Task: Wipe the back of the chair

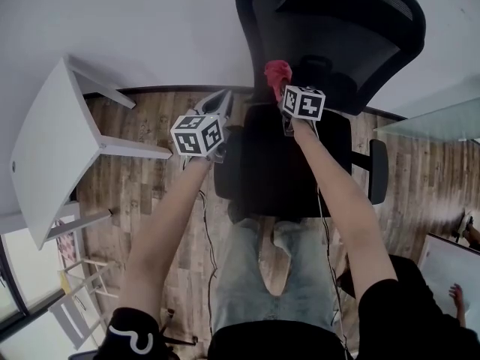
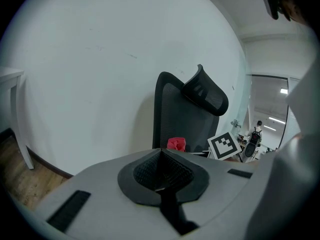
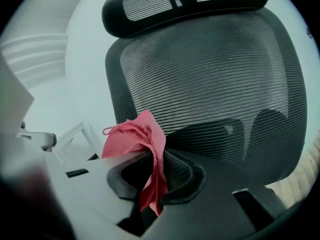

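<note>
**Red cloth held up to the chair back**

The right gripper (image 3: pixel 157 170) has its jaws closed on a red cloth (image 3: pixel 131 138). The cloth bunches above the jaws, and a tail of it hangs down between them. In the right gripper view the chair's mesh back (image 3: pixel 215 79) fills the space directly ahead, with the headrest (image 3: pixel 185 3) above it. The cloth sits in front of the lower part of the back, but no view shows whether the two touch.

In the head view the right gripper (image 1: pixel 283 94) is held over the black seat (image 1: pixel 277 172), and the cloth (image 1: pixel 277 72) sits close to the base of the chair back (image 1: pixel 337 28).

The left gripper (image 1: pixel 220 108) is off to the left of the seat, above the wooden floor (image 1: pixel 142 186). Its jaws are pressed together with nothing between them (image 2: pixel 161 158). A white table (image 1: pixel 49 145) stands against the wall further left.
</note>
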Motion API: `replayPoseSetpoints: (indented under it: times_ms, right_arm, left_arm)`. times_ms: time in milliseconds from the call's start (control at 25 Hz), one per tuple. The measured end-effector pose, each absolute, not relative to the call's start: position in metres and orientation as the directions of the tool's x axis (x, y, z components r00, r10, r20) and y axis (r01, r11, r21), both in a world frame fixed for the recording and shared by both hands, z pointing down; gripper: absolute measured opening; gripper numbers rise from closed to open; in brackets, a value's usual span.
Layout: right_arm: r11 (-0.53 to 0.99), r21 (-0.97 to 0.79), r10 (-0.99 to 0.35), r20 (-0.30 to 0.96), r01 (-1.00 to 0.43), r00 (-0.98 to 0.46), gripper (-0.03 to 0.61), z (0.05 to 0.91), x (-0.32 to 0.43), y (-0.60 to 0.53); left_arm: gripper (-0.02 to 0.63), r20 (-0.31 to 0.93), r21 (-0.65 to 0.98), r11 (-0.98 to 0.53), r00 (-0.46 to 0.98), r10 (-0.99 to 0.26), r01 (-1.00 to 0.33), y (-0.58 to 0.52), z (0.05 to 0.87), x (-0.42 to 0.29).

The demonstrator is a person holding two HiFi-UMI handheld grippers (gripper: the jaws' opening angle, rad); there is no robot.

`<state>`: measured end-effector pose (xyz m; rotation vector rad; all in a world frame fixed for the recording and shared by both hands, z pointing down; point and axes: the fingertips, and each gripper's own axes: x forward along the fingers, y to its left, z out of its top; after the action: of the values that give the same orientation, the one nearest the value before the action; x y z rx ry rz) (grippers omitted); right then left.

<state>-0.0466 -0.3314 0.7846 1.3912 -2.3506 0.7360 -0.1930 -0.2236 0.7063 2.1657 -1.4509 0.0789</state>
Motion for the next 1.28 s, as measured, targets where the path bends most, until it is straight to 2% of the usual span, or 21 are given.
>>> replayPoseSetpoints:
  times_ms: [480,960,1280]
  right_arm:
    - [0.352,-0.258,-0.752,0.495,-0.900,-0.436,0.066,0.781,0.067,-0.346]
    - [0.202,-0.223,-0.814,0.503,-0.954,-0.290,0.066,0.773,0.205,-0.358]
    - [0.043,-0.203,-0.846,0.514,-0.978,-0.144,0.066,0.764,0.284,-0.349]
  left_arm:
    - [0.025,0.366,0.350,-0.322,0.445,-0.817,-0.879,-0.234,0.703,-0.113]
    - [0.025,0.365,0.350,-0.390,0.507,-0.781,-0.852,-0.245,0.695,-0.039]
    - [0.025,0.363,0.320,-0.440,0.537,-0.761,-0.839,-0.243,0.680,-0.028]
